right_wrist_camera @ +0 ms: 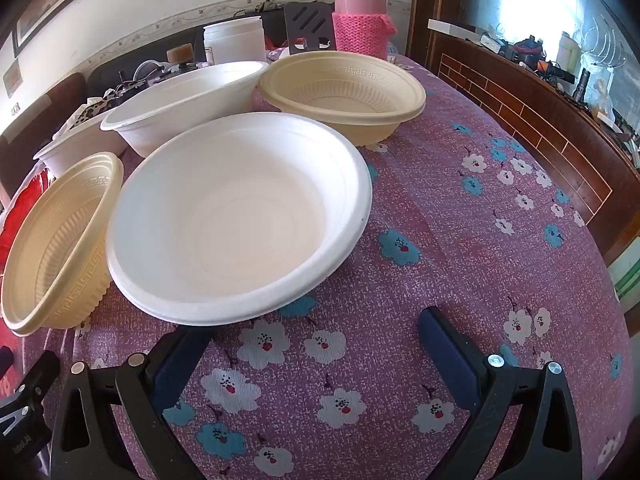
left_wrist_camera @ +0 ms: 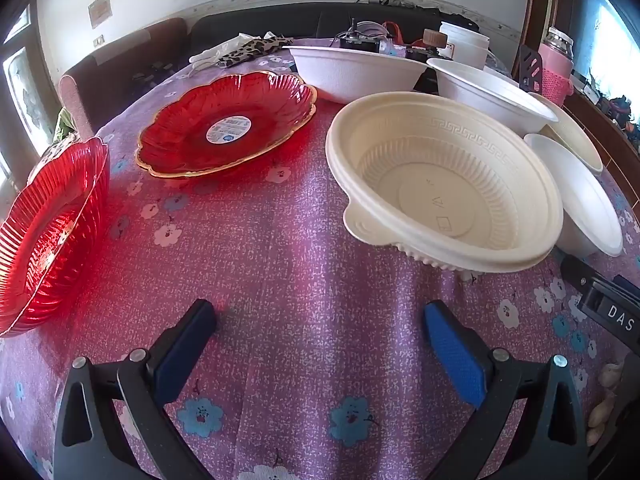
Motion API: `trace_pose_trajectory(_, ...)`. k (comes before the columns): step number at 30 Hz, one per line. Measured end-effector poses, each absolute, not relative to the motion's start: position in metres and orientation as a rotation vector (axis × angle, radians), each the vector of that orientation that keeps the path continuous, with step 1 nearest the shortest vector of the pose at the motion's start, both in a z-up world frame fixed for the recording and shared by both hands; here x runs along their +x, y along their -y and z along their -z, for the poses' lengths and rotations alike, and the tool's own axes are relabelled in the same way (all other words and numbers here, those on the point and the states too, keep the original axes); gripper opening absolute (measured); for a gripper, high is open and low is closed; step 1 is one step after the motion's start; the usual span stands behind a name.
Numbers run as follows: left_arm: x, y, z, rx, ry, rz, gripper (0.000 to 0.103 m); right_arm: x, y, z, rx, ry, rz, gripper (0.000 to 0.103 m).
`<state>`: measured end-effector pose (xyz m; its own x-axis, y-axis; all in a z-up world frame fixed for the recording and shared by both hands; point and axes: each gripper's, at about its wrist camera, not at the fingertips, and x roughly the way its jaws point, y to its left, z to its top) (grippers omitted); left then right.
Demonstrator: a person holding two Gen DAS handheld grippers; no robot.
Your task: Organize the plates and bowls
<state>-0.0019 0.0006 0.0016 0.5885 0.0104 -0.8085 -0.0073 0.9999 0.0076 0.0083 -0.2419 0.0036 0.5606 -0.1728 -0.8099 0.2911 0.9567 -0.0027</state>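
Note:
In the left wrist view a flat red glass plate (left_wrist_camera: 226,122) lies at the back left and a second red plate (left_wrist_camera: 48,232) sits at the left edge. A cream ribbed bowl (left_wrist_camera: 444,182) stands right of centre, with white foam bowls (left_wrist_camera: 354,70) (left_wrist_camera: 490,94) behind it. My left gripper (left_wrist_camera: 320,320) is open and empty over bare cloth in front of them. In the right wrist view a white foam bowl (right_wrist_camera: 236,218) sits just ahead of my right gripper (right_wrist_camera: 314,326), which is open and empty. Cream bowls (right_wrist_camera: 344,92) (right_wrist_camera: 56,240) flank it.
The table wears a purple flowered cloth (right_wrist_camera: 460,240). A pink thermos (right_wrist_camera: 362,12), a white jar (right_wrist_camera: 234,40) and clutter stand at the far edge. A wooden sideboard (right_wrist_camera: 540,120) runs along the right. The right gripper's body (left_wrist_camera: 608,304) shows at the left view's right edge.

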Motion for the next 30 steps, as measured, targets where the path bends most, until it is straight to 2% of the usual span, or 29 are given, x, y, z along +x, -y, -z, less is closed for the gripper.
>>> trace_pose_trajectory(30, -0.002, -0.0005, -0.0014, 0.004, -0.941, -0.01, 0.103, 0.0082, 0.242, -0.0036, 0.137, -0.937, 0.274, 0.102)
